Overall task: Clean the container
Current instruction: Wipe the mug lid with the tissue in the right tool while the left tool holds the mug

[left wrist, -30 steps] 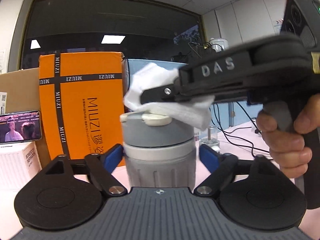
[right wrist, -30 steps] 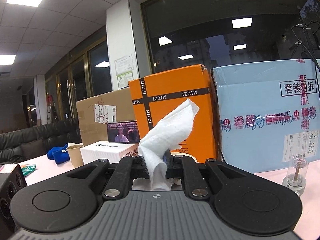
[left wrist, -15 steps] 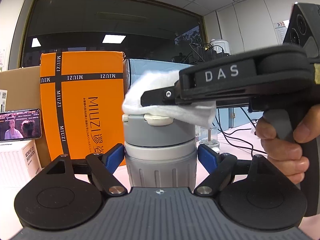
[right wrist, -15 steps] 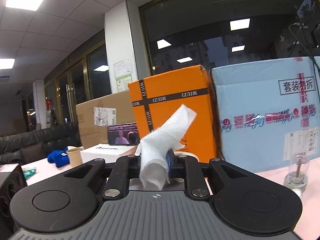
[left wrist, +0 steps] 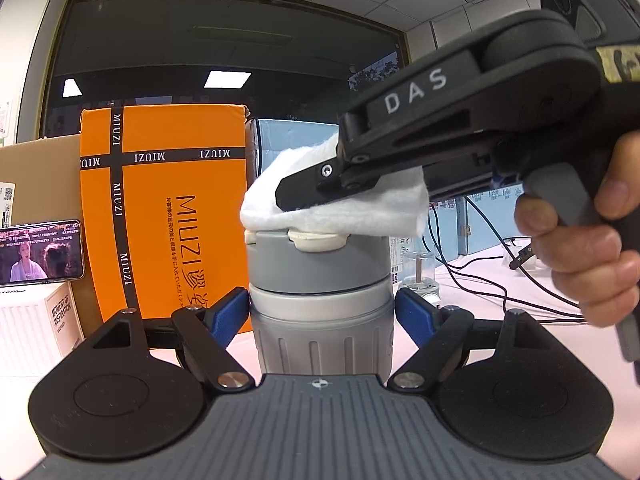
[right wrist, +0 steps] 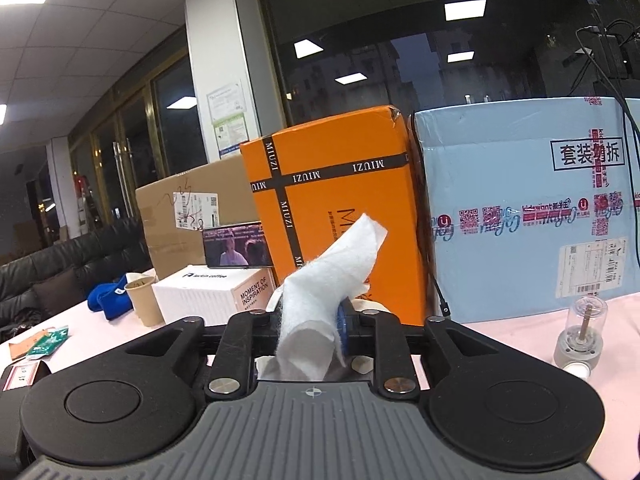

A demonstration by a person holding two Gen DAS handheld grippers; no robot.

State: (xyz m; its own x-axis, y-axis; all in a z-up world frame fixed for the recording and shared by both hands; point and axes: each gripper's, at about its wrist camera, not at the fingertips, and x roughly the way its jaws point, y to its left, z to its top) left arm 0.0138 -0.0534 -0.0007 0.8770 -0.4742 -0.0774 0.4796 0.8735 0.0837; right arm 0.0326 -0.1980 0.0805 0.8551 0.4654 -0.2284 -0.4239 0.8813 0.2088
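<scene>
Grey container [left wrist: 320,312] clamped in left gripper [left wrist: 322,314], white cloth [right wrist: 320,312] pinched by right gripper [right wrist: 310,322], left view alone shows cloth on lid.

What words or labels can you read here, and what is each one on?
"MIUZI": orange box, on its black bands.
"DAS": right hand-held gripper.
"MOMENT OF INSPIRATION": white box.
"kidswant": blue carton.
Carton's shipping labels, phone captions: too small to read.
</scene>
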